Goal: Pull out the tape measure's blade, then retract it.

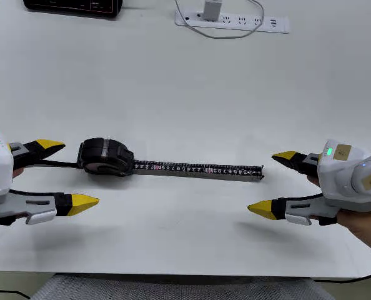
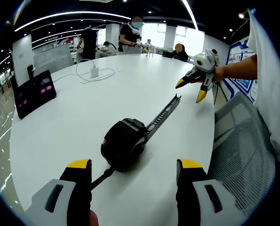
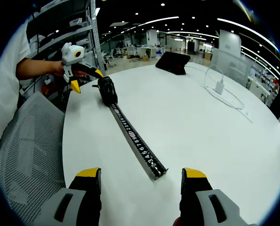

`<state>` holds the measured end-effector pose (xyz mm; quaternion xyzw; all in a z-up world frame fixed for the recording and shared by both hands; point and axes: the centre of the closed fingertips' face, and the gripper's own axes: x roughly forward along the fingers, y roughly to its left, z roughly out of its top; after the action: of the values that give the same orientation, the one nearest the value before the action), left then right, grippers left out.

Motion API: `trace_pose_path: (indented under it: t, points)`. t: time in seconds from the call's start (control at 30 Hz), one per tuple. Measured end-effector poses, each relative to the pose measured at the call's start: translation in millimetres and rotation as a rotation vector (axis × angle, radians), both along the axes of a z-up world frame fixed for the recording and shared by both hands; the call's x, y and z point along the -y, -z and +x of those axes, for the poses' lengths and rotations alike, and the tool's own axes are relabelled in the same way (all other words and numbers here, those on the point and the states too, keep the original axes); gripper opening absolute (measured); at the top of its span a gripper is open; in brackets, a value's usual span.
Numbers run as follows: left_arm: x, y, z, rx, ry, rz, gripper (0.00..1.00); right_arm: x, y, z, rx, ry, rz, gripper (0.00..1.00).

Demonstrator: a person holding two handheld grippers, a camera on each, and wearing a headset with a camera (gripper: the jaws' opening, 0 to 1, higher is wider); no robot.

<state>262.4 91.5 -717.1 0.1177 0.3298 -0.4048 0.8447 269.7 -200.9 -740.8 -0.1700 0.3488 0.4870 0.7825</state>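
Roughly on 1 line across the white table [image 1: 173, 94], L to R. The left gripper [image 1: 80, 174] is at the left edge of the head view, jaws spread wide w/ nothing between them, yellow tips aimed right. A thin black strap [image 1: 57, 164] lies on the table close under the far jaw's tip; can't tell if they touch. The strap leads into the tape measure [image 1: 106, 156], a black body sitting just right of that tip. In the left gripper view the body is just ahead of the gap between the 2 jaws, apart from both.

The blade [image 1: 198, 169] is out, flat on the table w/ numbers up, running straight to the right. Its hook [image 1: 261, 173] ends at the mouth of the right gripper [image 1: 260, 181]. That gripper's jaws are also spread wide, pinching nothing. In the right gripper view the hook sits about level w/ the 2 yellow tips, between them and touching neither.

Along the far edge, a dark device [image 1: 73, 6] is at the left. A white power strip [image 1: 235, 22] is further right, w/ a white charger [image 1: 210, 10] plugged in and its cable looping on the table. A grey mesh chair [image 1: 173, 287] shows under the near edge.
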Motion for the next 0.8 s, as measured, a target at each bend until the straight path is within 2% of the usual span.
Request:
trace_pose_path:
  t: [0.33, 0.5, 0.73, 0.8]
  points:
    - [-1.9, -4.4, -12.2, 0.013, -0.030, -0.008, 0.70, 8.4, -5.7, -5.3, 0.029, 0.061, 0.042, 0.67]
    - [-8.3, -9.8, -12.6, 0.041, -0.079, -0.013, 0.73, 11.6, -10.1, -9.4, 0.044, 0.079, 0.055, 0.68]
    - [-8.5, -11.3, -20.0, 0.039, -0.110, -0.018, 0.75, 19.4, -8.0, -16.2, 0.048, 0.093, 0.052, 0.72]
    - [-8.3, -11.0, -23.0, 0.031, -0.119, -0.032, 0.76, 21.4, -8.1, -20.0, 0.043, 0.098, 0.052, 0.74]
